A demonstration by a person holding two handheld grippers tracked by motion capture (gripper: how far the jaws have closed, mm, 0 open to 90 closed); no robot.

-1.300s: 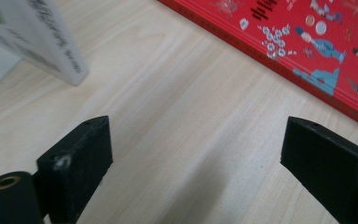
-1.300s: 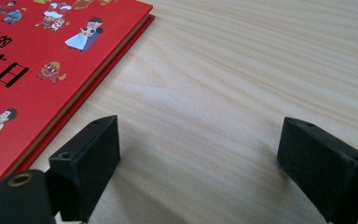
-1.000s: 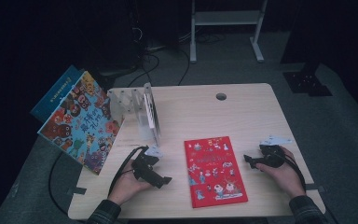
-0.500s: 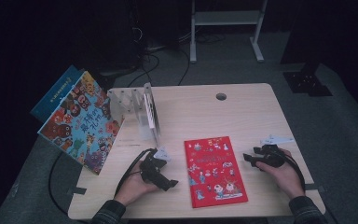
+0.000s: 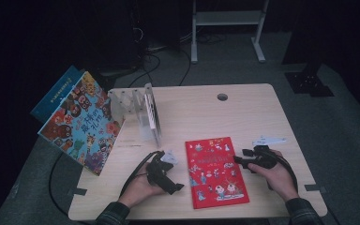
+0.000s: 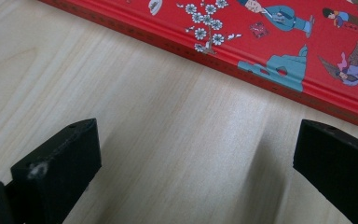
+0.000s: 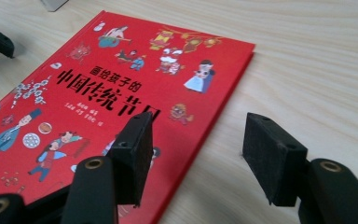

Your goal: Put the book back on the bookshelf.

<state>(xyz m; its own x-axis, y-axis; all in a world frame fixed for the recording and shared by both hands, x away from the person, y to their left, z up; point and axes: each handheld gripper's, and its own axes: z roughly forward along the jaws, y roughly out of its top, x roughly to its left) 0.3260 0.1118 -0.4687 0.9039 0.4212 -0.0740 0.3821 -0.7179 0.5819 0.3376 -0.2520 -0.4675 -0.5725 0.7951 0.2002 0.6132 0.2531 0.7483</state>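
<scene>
Wooden table (image 5: 201,112), pale top, round cable hole (image 5: 222,97) far from the red book. Red book (image 5: 215,171) is the landmark: lies flat, cover up, near the table's front edge, between the two hands. Colourful picture book (image 5: 82,124) leans well left of the red book, off the table's left edge, a blue book (image 5: 58,91) behind it. Clear acrylic rack (image 5: 138,110) stands up-left of the red book, apart from it.

Left gripper (image 5: 176,186) just left of the red book's lower left edge, low over the table, jaws wide apart and empty; in the left gripper view the red book (image 6: 261,42) spine runs across just beyond the jaws, not touched.

Right gripper (image 5: 238,160) at the red book's right edge, jaws spread, gripping nothing; right gripper view shows one jaw over the cover (image 7: 121,88), the other over bare table beside the edge.
</scene>
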